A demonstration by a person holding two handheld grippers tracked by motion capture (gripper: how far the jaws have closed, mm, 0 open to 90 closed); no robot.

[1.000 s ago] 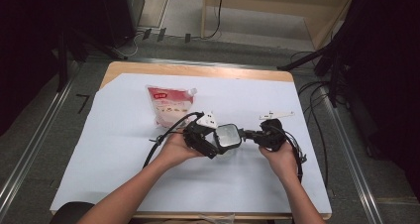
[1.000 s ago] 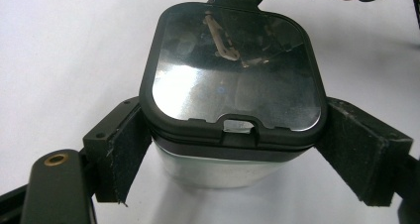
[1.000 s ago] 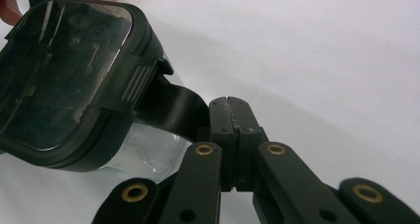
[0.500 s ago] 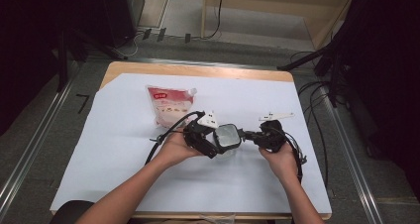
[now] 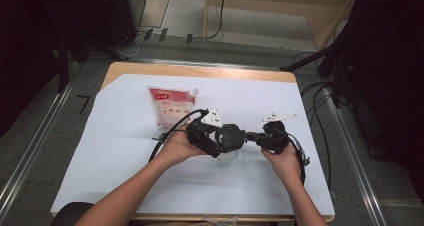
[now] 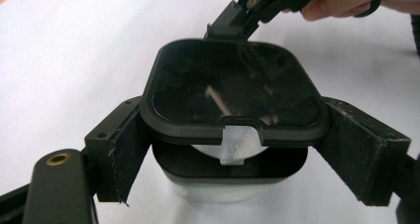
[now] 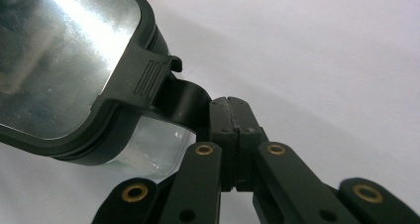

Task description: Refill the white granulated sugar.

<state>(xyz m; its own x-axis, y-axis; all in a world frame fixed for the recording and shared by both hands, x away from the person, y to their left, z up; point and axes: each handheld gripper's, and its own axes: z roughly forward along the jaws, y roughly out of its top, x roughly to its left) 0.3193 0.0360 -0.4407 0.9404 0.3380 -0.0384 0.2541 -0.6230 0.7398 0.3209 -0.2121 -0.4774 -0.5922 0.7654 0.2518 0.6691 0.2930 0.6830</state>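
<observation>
No legible text anywhere

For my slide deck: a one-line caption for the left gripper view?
Left gripper clasps a clear container while the right gripper pinches its black lid's strap.

There are two claws, the left claw [image 5: 216,142] and the right claw [image 5: 252,136], one in each of the person's two hands. Between them sits one clear container [image 6: 228,179] with one black lid [image 6: 233,90]. One red-and-white pouch [image 5: 171,105] lies on the one desk [image 5: 120,136].
</observation>
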